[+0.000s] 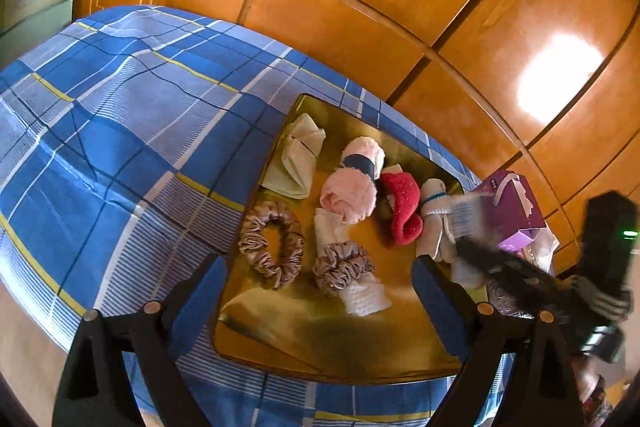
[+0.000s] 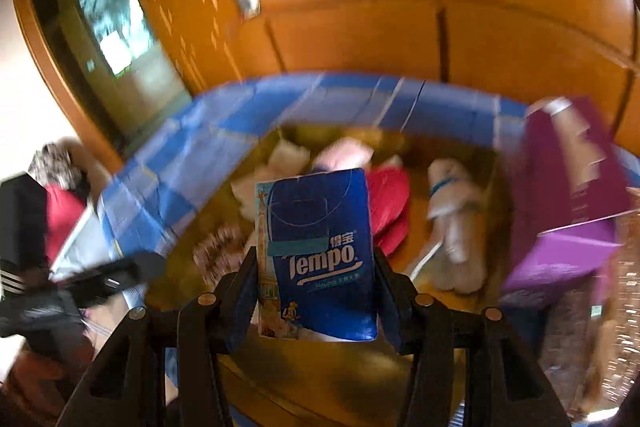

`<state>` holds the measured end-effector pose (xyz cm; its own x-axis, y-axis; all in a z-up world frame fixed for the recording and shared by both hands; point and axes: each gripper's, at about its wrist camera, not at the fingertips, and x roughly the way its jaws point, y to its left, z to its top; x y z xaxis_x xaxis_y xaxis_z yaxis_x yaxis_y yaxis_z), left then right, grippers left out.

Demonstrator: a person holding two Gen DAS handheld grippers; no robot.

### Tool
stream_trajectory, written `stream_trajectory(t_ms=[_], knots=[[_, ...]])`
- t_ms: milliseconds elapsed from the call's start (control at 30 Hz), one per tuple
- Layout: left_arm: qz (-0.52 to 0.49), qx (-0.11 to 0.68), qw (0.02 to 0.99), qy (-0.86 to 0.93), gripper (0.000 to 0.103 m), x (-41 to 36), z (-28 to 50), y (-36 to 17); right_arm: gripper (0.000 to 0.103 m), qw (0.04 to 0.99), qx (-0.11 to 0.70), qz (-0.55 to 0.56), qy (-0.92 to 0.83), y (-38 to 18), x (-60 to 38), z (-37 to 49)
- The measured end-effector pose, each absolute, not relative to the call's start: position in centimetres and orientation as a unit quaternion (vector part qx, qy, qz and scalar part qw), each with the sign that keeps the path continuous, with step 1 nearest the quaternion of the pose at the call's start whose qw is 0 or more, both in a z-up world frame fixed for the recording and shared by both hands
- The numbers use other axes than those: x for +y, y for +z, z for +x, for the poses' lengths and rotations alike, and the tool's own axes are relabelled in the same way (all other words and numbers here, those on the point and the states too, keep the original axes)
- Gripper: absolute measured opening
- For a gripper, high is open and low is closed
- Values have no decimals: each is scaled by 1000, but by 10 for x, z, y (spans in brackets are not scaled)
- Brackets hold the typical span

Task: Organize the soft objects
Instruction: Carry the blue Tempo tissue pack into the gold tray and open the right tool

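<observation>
Blue tissue pack [image 2: 320, 251] is sitting upright, clamped in the right gripper [image 2: 316, 291], above the gold tray [image 1: 280, 331] on the plaid bed [image 1: 120, 131]. The left gripper [image 1: 320, 291] is hovering wide open and empty over two scrunchies [image 1: 272, 247], rolled towels [image 1: 352, 183] and socks [image 1: 404, 211]. A purple bag [image 2: 568, 195] is standing at the right.

Bright glare on wardrobe doors [image 1: 556, 79] (right view motion-blurred).

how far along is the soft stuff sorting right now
Done: hard to confirm; whatever sits in the purple bag is hidden. In hand: the right gripper is shut on a Tempo tissue pack. Left: scrunchies, pink towel roll and red sock lie on the gold tray; the left gripper is open.
</observation>
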<state>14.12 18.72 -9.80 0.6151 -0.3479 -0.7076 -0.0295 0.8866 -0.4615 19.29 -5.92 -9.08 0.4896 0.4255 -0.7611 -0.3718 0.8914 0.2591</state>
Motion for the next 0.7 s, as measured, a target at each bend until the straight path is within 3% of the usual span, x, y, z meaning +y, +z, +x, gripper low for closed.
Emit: stream_trajectory(t_ms=[433, 700], knots=[[-226, 434, 867, -88, 94, 192, 140, -103, 53, 812, 548, 7, 198, -143, -34, 230], [-227, 433, 868, -85, 94, 187, 141, -101, 61, 827, 527, 21, 194, -129, -49, 217]])
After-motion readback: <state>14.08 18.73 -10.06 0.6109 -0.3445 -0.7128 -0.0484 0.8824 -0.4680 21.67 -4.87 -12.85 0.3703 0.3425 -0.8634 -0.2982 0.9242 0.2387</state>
